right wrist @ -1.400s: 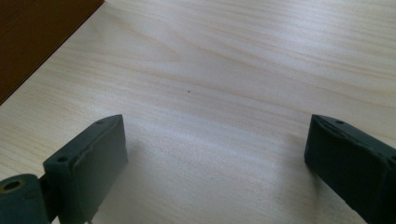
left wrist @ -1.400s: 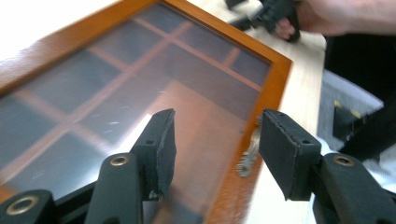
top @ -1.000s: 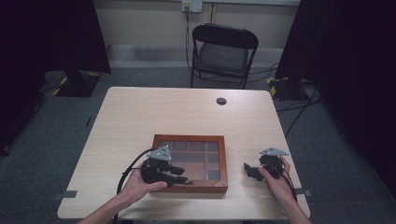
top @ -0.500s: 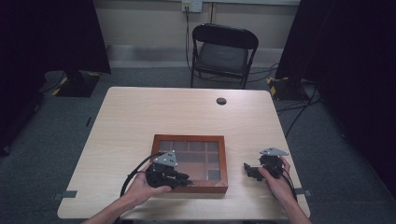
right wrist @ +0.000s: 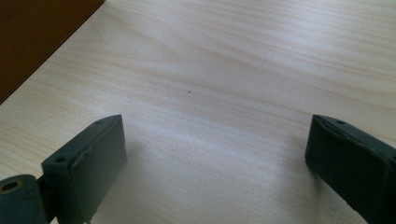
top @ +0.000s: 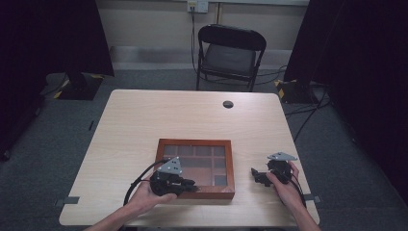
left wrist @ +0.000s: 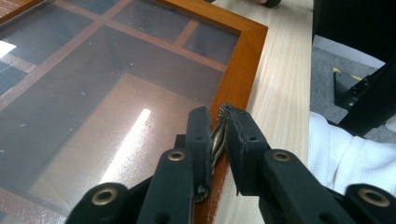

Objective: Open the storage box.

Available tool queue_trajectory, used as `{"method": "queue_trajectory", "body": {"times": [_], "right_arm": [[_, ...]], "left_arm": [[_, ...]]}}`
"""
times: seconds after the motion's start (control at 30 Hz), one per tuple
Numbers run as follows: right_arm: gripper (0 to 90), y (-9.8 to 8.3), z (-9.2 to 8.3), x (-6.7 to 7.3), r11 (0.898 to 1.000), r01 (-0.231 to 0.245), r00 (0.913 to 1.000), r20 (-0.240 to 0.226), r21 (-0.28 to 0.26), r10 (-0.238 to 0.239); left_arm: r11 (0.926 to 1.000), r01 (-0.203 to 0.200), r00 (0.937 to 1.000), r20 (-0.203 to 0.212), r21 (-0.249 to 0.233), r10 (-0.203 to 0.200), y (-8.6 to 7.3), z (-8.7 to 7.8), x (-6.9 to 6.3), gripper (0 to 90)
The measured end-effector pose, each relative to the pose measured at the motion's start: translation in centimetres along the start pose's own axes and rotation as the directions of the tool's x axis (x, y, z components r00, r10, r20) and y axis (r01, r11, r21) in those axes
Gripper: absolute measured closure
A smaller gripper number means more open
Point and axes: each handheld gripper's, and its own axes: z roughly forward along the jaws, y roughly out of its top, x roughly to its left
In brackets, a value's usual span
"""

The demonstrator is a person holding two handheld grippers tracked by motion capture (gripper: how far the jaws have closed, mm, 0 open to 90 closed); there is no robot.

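Plainly no legible writing: left gripper (left wrist: 218, 140) just pinched onto the box's brass clasp (left wrist: 217, 133), right gripper (right wrist: 215, 154) spread wide.

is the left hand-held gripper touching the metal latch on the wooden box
Touching. In the left gripper view the left hand-held gripper has just closed its jaws on the small metal latch at the wooden box rim.

The left gripper (left wrist: 218, 140) is pinching its fingers (left wrist: 200, 135) nearly together, having just been closing, at the desk's near edge. The right gripper (right wrist: 217, 154) is resting with fingers spread wide.
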Motion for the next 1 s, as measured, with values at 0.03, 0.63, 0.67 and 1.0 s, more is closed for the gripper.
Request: {"method": "queue_trajectory", "body": {"times": [0.03,0.63,0.67,1.0], "right_arm": [[4.3,0.0,0.0,0.0,1.000,0.000,1.0000,0.000,0.000,0.000],[4.0,0.0,0.0,0.0,1.000,-0.001,1.0000,0.000,0.000,0.001],[4.0,0.0,0.0,0.0,1.000,-0.001,1.0000,0.000,0.000,0.001],[4.0,0.0,0.0,0.0,1.000,-0.001,1.0000,0.000,0.000,0.001]], "left_arm": [[1.0000,0.006,1.0000,0.005,0.005,-0.006,0.0,0.0,0.1,79.2],[0.9991,0.027,0.9991,0.033,0.034,-0.028,0.6,0.1,0.5,80.4],[0.9990,0.032,0.9985,0.044,0.031,-0.033,0.7,-0.1,0.6,80.4],[0.9989,0.045,0.9974,0.056,0.008,-0.046,1.2,-0.9,0.7,80.4]]}}
